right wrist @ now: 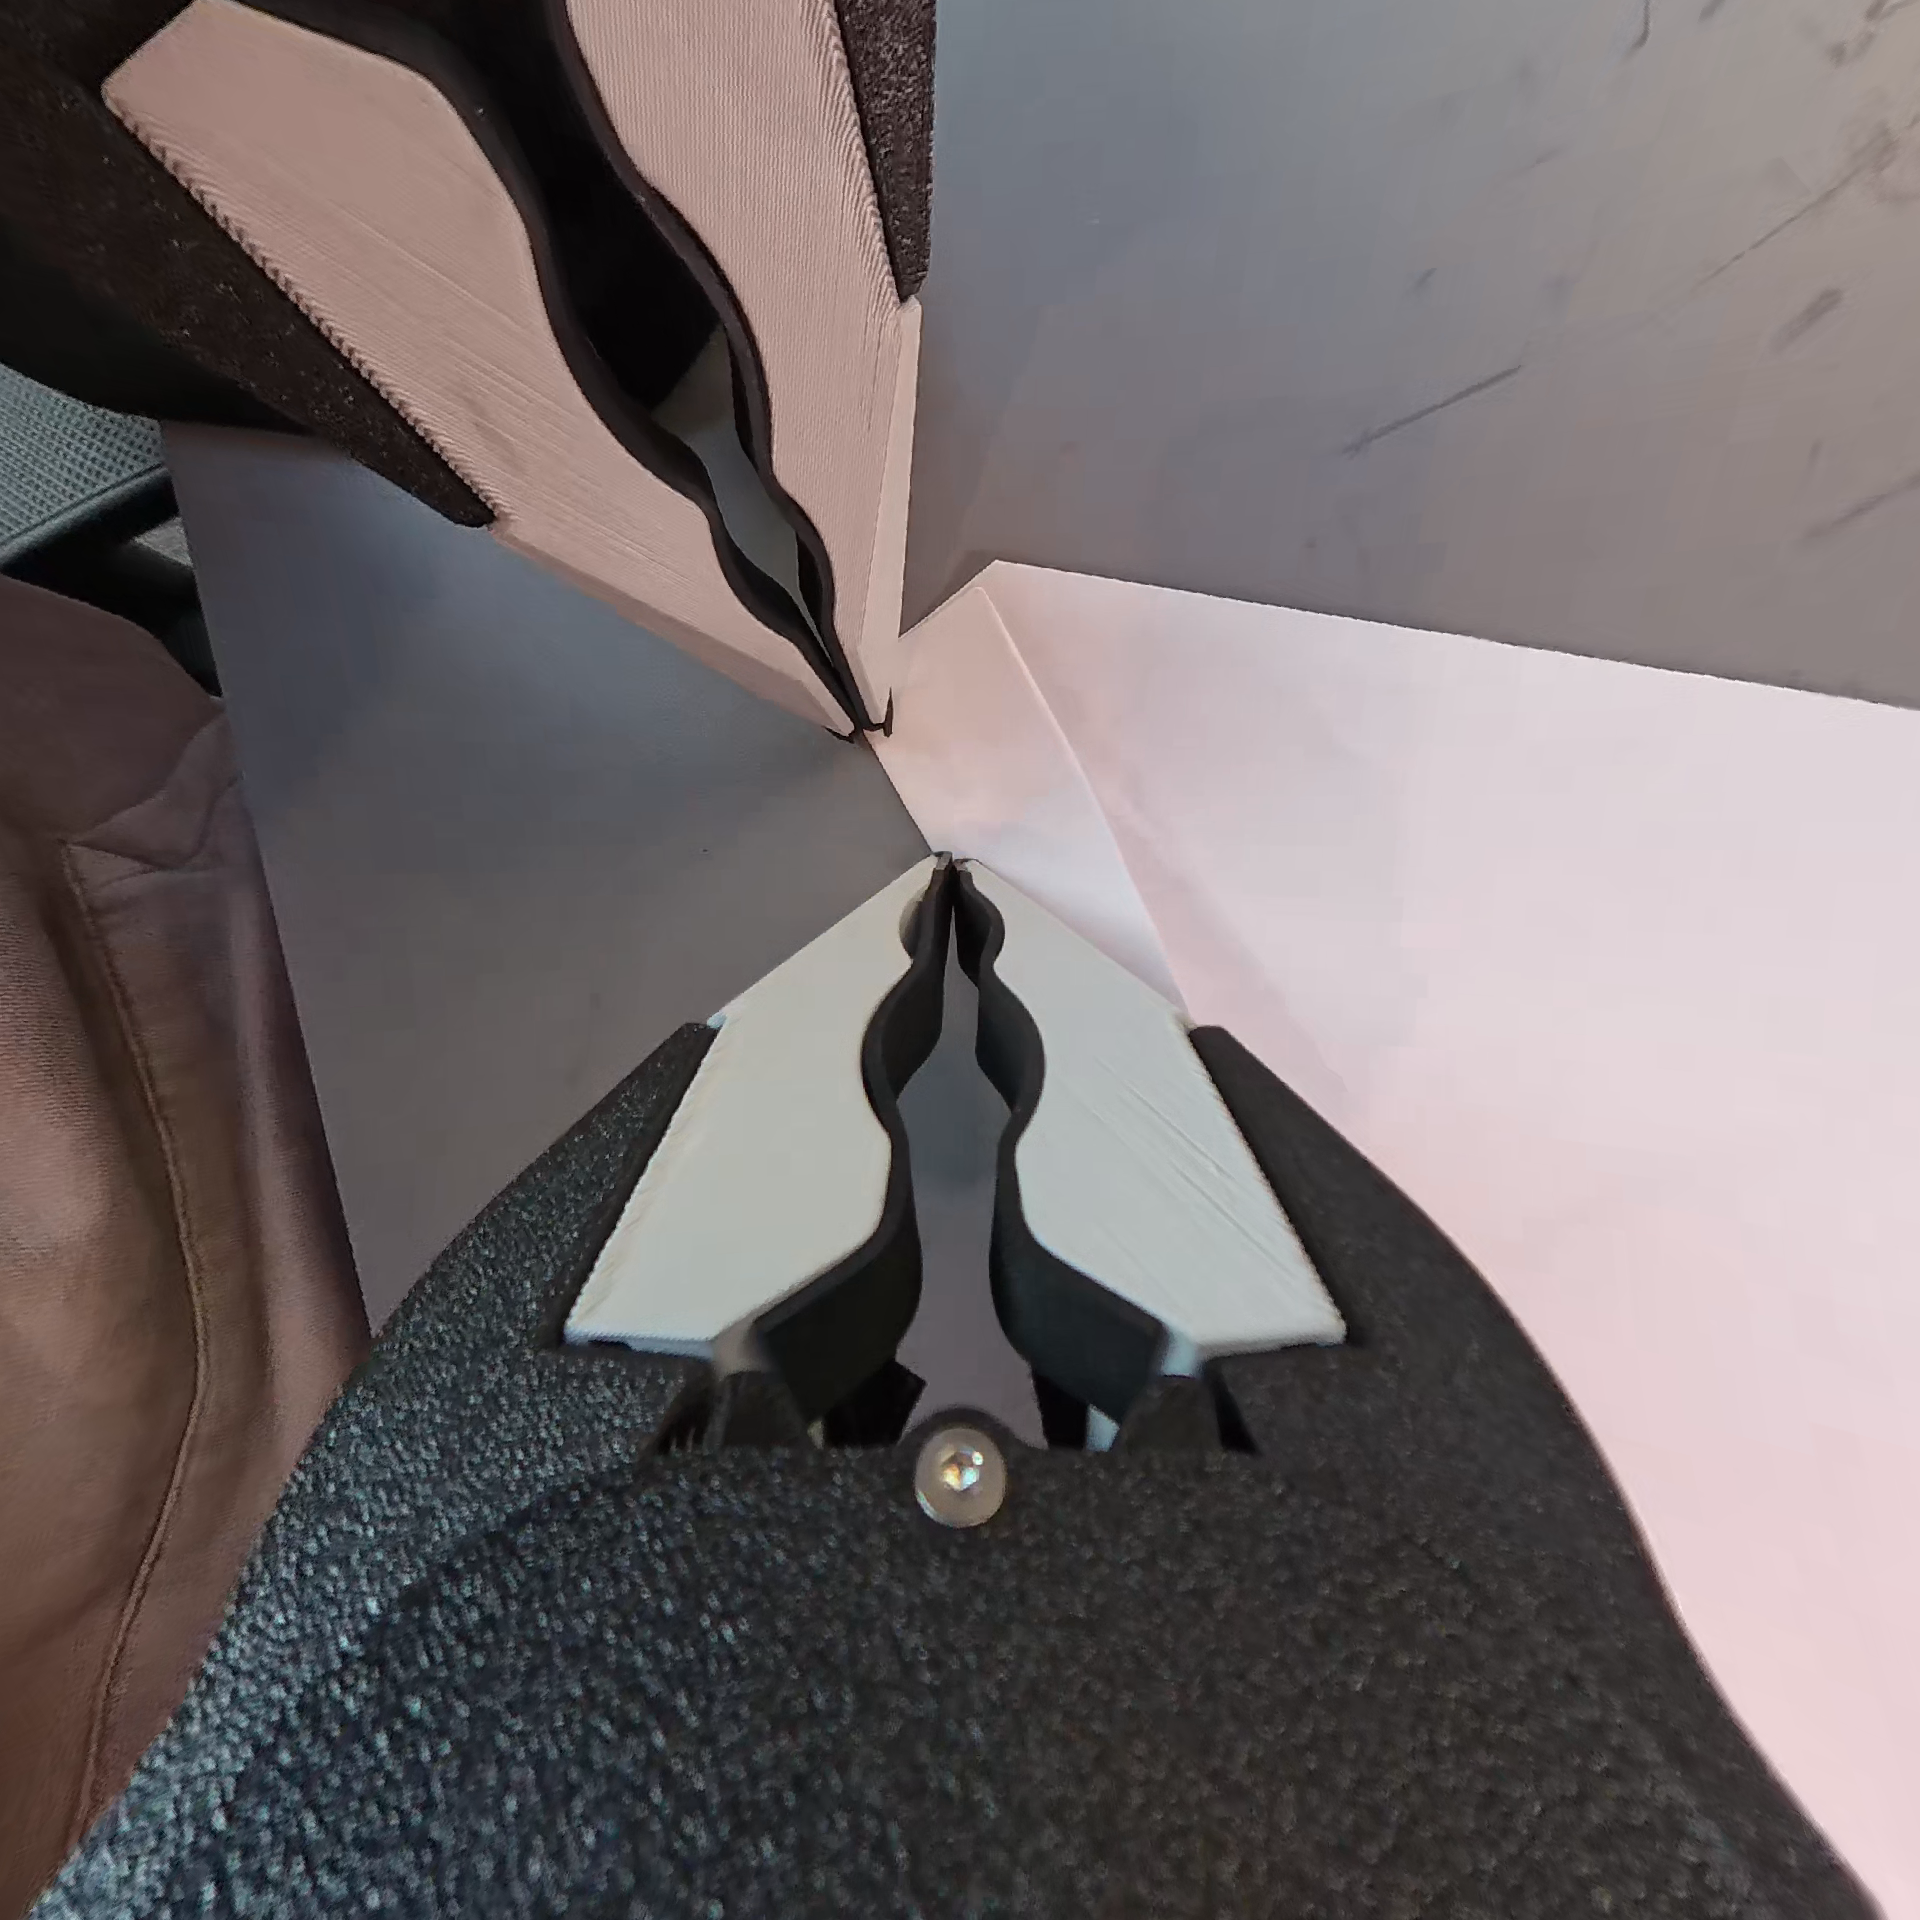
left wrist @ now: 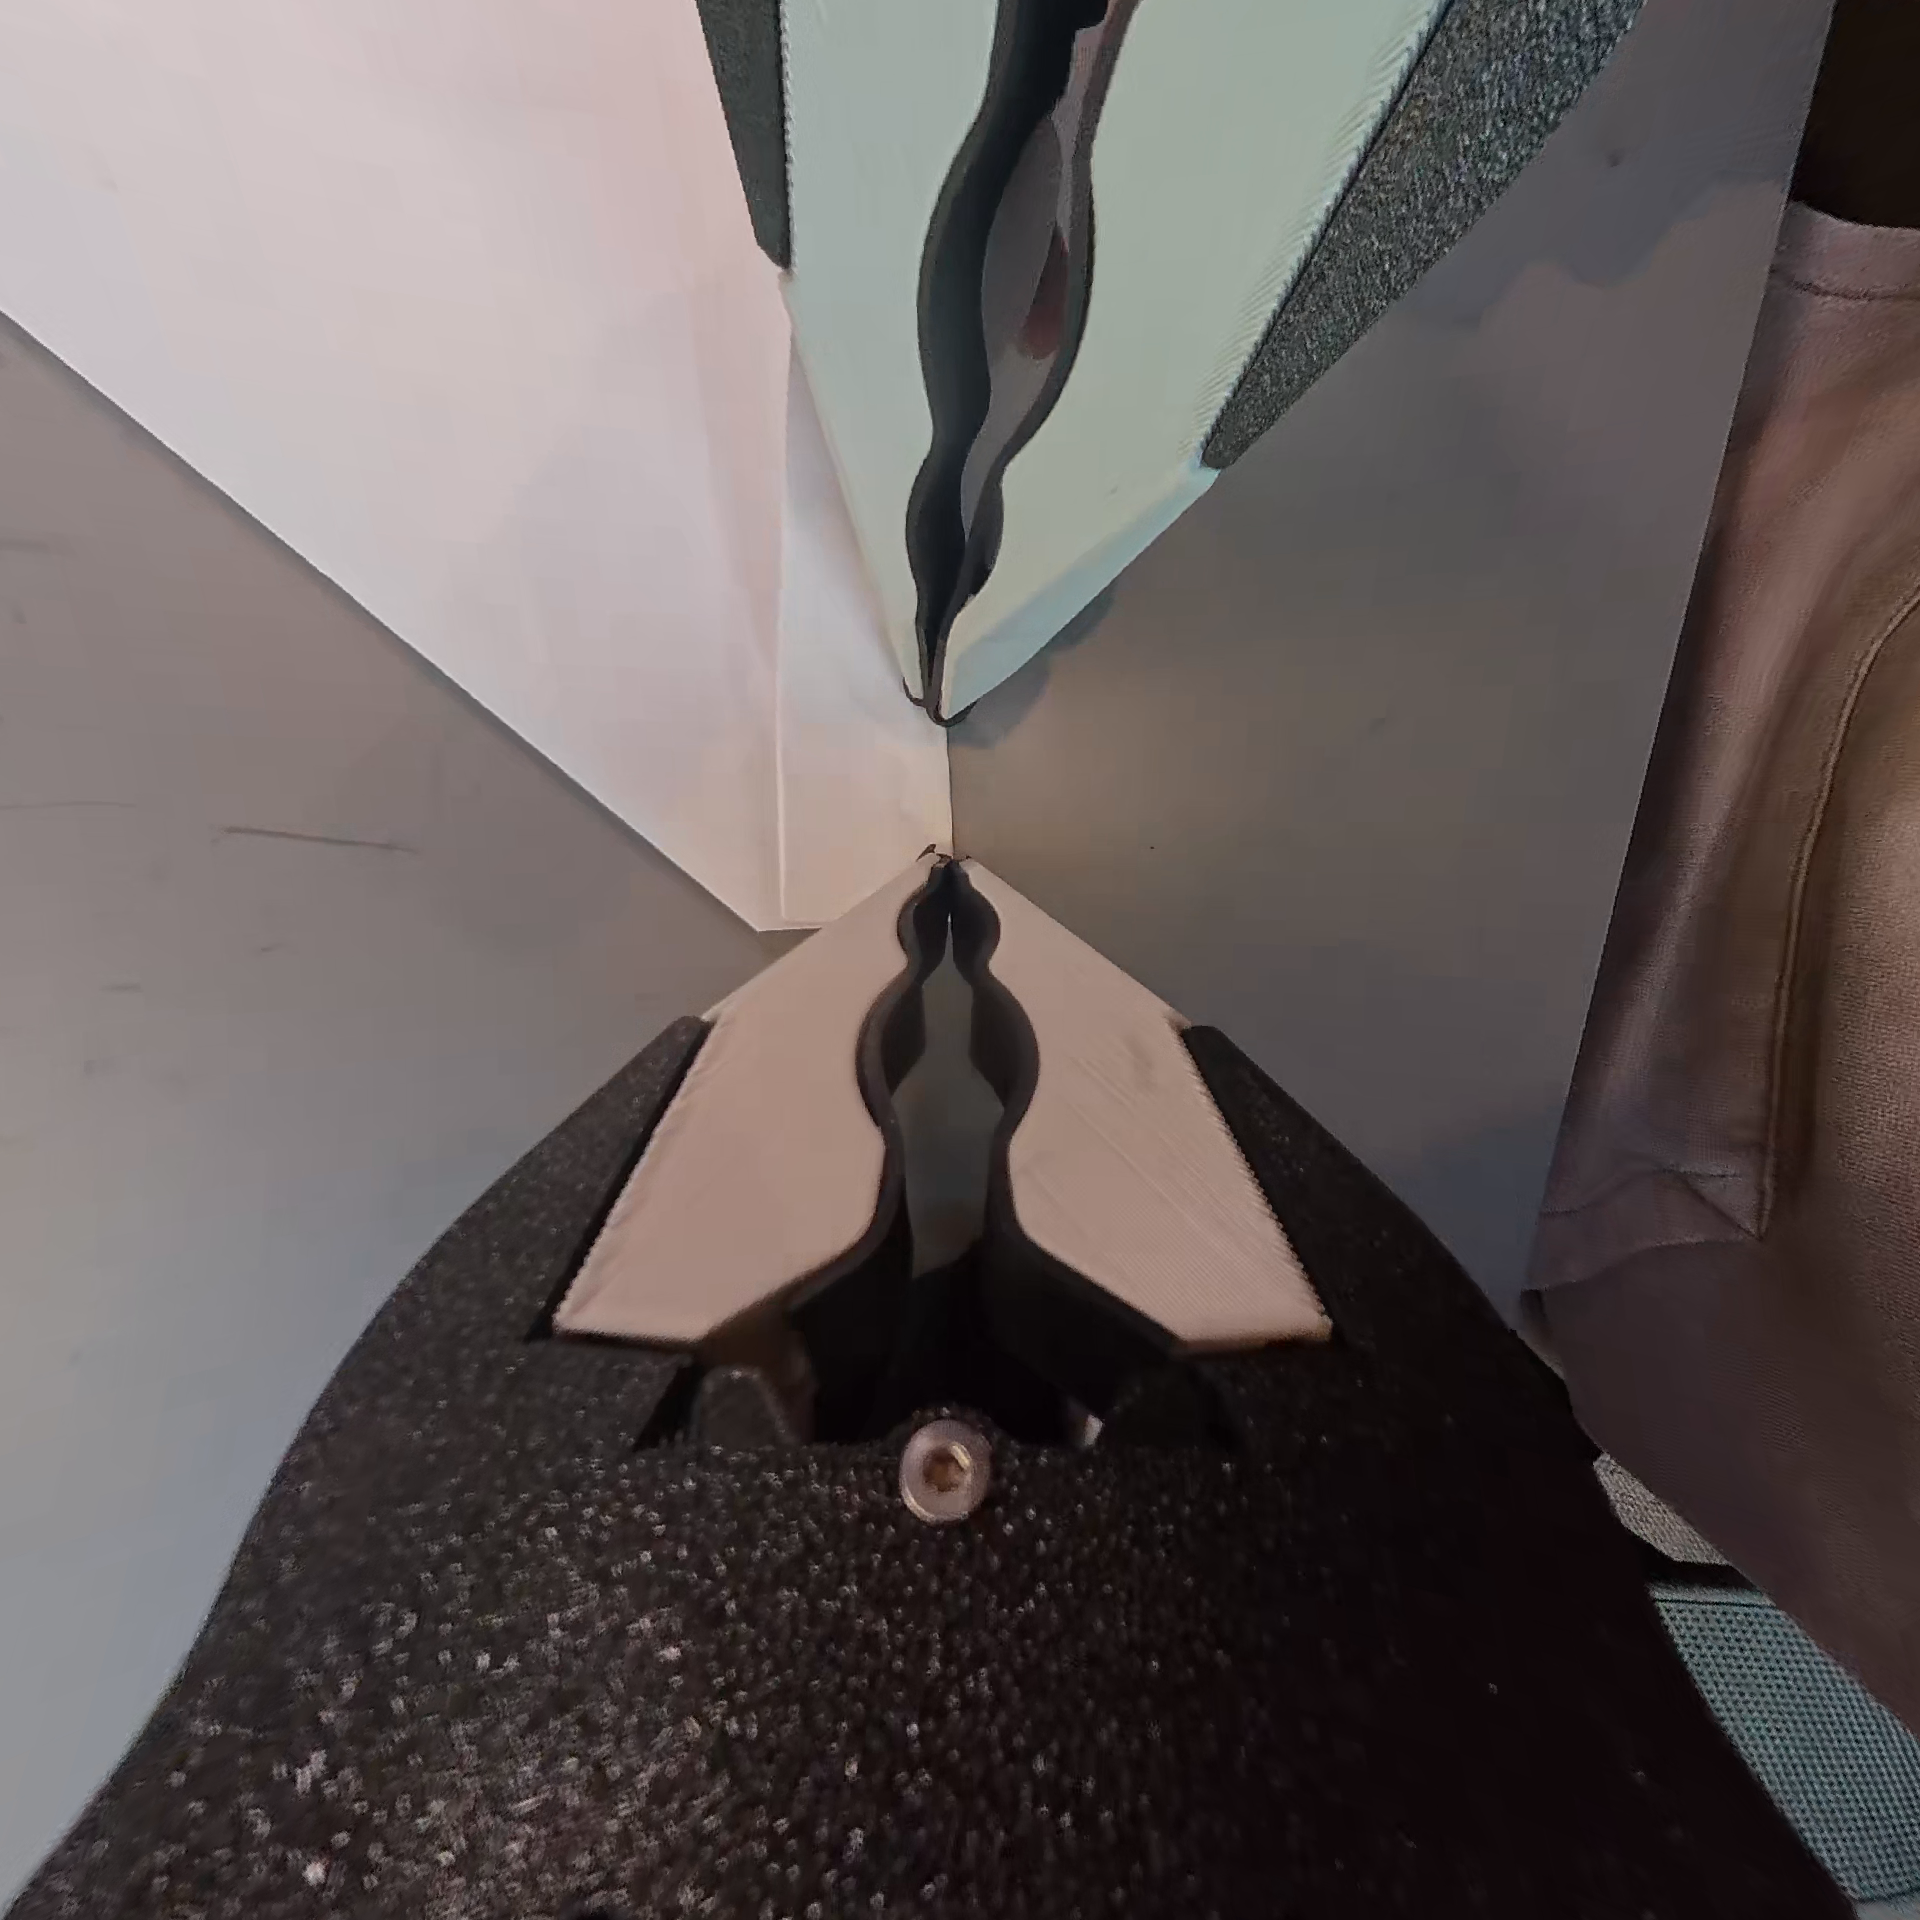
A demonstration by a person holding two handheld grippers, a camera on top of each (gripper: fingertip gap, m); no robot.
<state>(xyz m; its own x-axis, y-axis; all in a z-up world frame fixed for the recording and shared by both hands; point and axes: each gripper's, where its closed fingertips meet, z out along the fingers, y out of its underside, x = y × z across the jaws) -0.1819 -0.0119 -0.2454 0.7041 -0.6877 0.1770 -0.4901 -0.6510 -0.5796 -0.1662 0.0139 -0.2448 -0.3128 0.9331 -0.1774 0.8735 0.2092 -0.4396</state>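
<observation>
A white sheet of paper (left wrist: 468,436) lies on a grey table (left wrist: 260,1039), with a narrow folded flap (left wrist: 862,790) along its near edge. My left gripper (left wrist: 943,860) is shut, and its tips rest against the folded edge of the flap. My right gripper (left wrist: 935,712) comes from the opposite side, also shut, with its tips on the same edge a short way off. In the right wrist view my right gripper (right wrist: 948,860) touches the flap (right wrist: 997,769) of the paper (right wrist: 1507,883), and the left gripper (right wrist: 868,727) faces it. I cannot tell whether either pinches the paper.
A person's brownish garment (left wrist: 1766,831) hangs close along the table's edge and also shows in the right wrist view (right wrist: 125,1091). A grey mesh strap (left wrist: 1787,1714) lies beside it. The table (right wrist: 1455,260) bears scuff marks. The tips of both grippers are at nearly the same place.
</observation>
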